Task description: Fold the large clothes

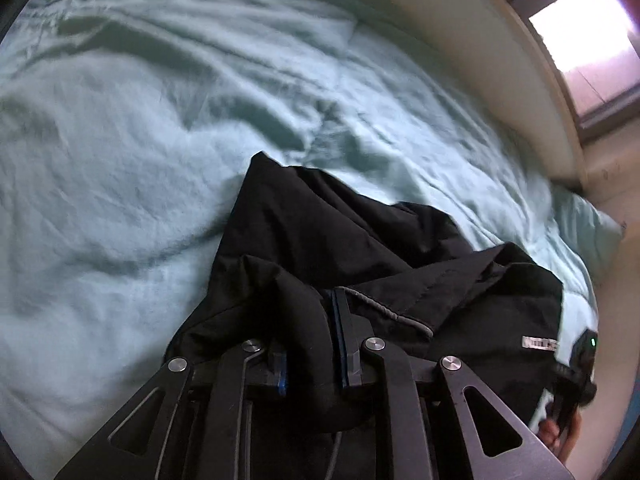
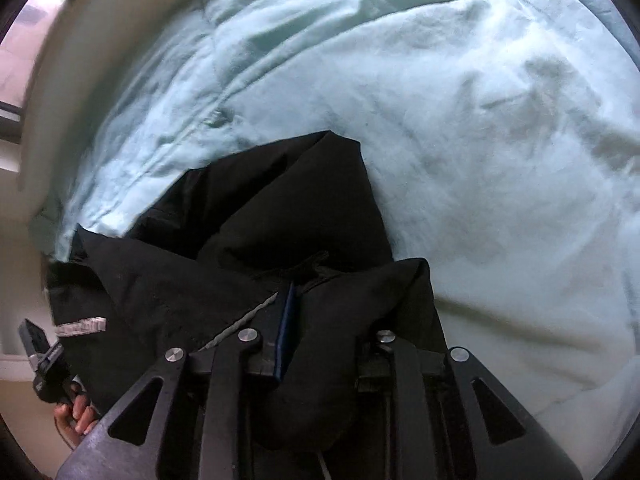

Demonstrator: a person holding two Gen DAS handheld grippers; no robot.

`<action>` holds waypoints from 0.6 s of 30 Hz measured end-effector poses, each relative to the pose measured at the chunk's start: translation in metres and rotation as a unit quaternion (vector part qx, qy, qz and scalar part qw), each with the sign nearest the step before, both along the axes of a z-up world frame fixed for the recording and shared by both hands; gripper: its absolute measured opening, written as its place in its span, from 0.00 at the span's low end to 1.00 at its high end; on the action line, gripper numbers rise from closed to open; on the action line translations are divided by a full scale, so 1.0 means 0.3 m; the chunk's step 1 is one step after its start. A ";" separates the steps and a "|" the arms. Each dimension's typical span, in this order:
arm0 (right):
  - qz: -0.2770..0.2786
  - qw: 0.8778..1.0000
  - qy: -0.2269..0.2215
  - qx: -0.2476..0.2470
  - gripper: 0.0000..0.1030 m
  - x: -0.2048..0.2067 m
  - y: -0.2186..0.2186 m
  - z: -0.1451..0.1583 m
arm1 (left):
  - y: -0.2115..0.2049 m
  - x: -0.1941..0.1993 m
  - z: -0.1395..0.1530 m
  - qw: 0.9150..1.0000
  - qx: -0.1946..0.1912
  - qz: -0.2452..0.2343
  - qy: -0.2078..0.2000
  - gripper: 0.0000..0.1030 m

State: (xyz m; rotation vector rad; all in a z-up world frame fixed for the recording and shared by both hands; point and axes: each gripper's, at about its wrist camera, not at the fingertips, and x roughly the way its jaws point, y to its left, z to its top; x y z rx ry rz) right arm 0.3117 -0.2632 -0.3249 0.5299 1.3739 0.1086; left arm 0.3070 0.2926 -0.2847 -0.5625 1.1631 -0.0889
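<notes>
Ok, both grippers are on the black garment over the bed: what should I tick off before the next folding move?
1. Left gripper has black garment fabric bunched between its fingers: ok.
2. Right gripper has fabric between its fingers too: ok.
3. Garment's far end rests on the bedcover: ok.
4. Garment lying flat: not ok, it is creased and bunched.
5. Bedcover smooth underneath: not ok, wrinkled.
6. Where the sleeves are: cannot tell.
</notes>
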 end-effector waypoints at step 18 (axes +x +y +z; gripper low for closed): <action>0.096 0.986 -0.117 -0.065 0.63 -0.122 -0.051 0.271 | 0.135 -0.102 0.220 0.998 -0.002 -0.040 -0.053 0.75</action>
